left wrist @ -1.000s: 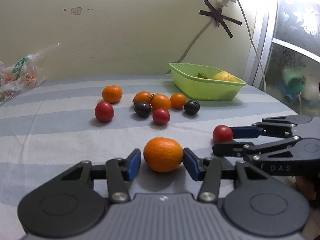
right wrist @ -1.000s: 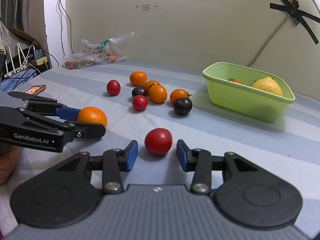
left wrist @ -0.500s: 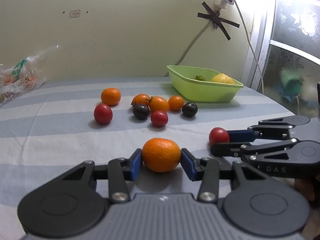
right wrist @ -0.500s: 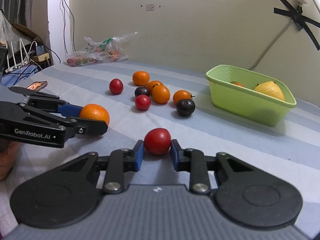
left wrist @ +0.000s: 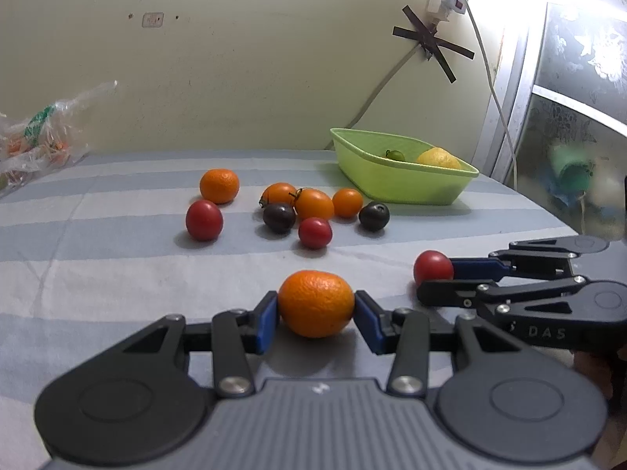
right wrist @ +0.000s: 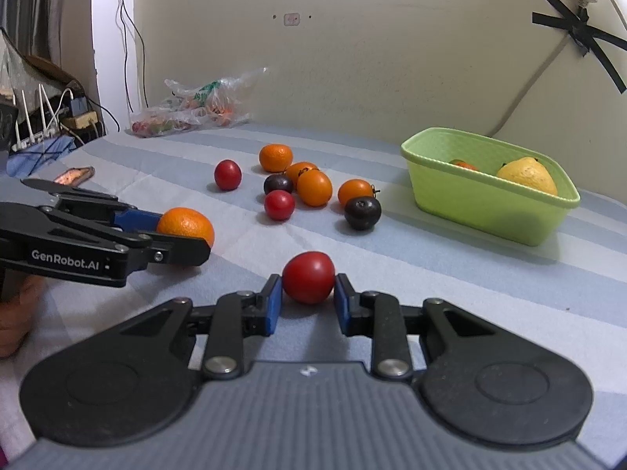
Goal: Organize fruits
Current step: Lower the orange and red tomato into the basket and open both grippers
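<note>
Cream wall [left wrist: 254,78], striped bedsheet [left wrist: 98,274] (blue/white), bright window [left wrist: 580,39] at rt.

both grippers are showing black linkage arms, round black hubs and a grey ribbed body. the left gripper [left wrist: 316,315] is wearing blue pads, silver screws and white "genrobot.ai" lettering; the right gripper [right wrist: 307,298] is showing "das" on its side.

Home room, striped bedsheet [right wrist: 450,258], taped wall cable [right wrist: 525,94], router clutter [right wrist: 43,125]

Orange mandarin [left wrist: 316,302], red tomato [right wrist: 308,276], lime-green basket [right wrist: 482,199], blue-and-white striped cloth [left wrist: 117,274]
</note>
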The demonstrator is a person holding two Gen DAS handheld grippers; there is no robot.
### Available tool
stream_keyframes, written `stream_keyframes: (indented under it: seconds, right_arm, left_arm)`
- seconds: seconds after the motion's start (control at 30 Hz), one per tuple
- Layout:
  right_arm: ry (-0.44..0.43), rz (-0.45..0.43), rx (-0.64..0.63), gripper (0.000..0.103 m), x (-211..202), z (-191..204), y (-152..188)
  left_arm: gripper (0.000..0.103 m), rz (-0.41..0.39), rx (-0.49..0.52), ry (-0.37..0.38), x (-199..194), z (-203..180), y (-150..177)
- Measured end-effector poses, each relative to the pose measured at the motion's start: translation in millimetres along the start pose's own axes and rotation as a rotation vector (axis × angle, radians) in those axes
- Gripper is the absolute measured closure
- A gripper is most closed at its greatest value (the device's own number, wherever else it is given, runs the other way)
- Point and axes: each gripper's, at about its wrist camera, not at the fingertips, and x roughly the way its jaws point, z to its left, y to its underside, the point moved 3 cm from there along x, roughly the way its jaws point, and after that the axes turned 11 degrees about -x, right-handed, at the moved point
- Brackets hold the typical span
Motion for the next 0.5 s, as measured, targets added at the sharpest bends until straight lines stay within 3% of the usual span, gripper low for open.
stream_keyframes:
  seconds: [0.23, 0.5]
  right_arm:
    - [-0.02, -0.067, 0.122, 0.072, -7.4, -20.0, 0.2]
    - [0.121, -0.171, 0.09, 0.072, -7.4, -65.9, -31.2]
  left_arm:
    - [0.062, -0.006, -0.009, 0.083, 7.5, -13.9, -30.8]
    - [0.062, -0.008, 0.04, 0.157, 55.8, -56.7, -105.6]
